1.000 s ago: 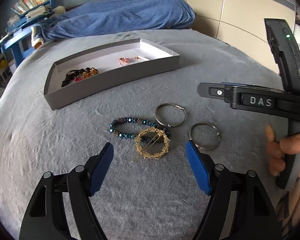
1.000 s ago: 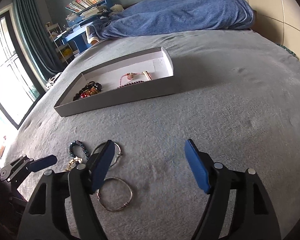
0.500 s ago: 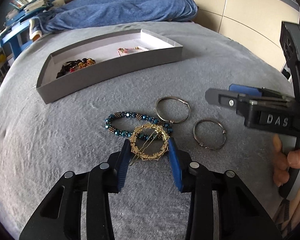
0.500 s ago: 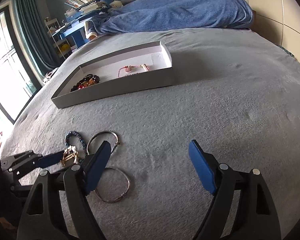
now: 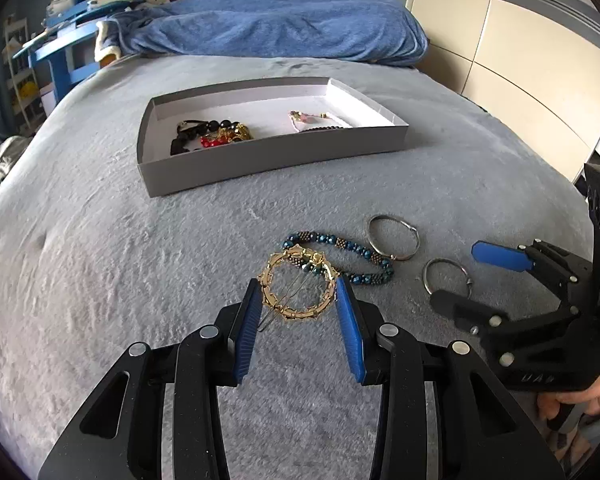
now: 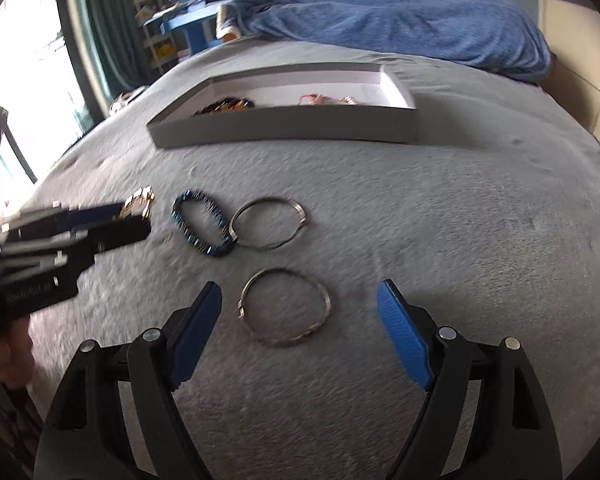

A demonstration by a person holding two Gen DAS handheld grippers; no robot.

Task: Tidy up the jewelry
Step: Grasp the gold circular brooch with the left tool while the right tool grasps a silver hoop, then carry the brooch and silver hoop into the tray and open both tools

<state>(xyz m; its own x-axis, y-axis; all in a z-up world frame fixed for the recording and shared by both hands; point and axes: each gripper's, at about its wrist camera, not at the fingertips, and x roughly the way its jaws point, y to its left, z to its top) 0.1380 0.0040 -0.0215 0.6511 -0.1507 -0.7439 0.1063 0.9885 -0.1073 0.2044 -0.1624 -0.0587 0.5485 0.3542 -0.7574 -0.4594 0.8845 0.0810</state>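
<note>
The left gripper [image 5: 298, 304] is clamping the gold brooch [image 5: 298, 290] by its rim, pads pressing on opposite edges. Risk: the brooch is overlapping the blue bead bracelet [image 5: 340, 254], so a lift is likely dragging or snagging the beads. The thin pin crossing the brooch is projecting past the left pad and could be catching the grey blanket [image 5: 100, 260]. An edge grip on an openwork ring could also be letting it twist out.

The right gripper [image 6: 300, 320] is standing wide with nothing held, framing the near ring [image 6: 286, 306]. Risk: the ring is lying flat and thin on soft pile, so closing pads may be skating over it or pinching cloth.

The brooch is looking round, gilt and spiky-edged. The far ring [image 6: 270, 222] is touching the bracelet. The box [image 5: 260, 160] is sitting well beyond, already containing dark, red and pink pieces.
</note>
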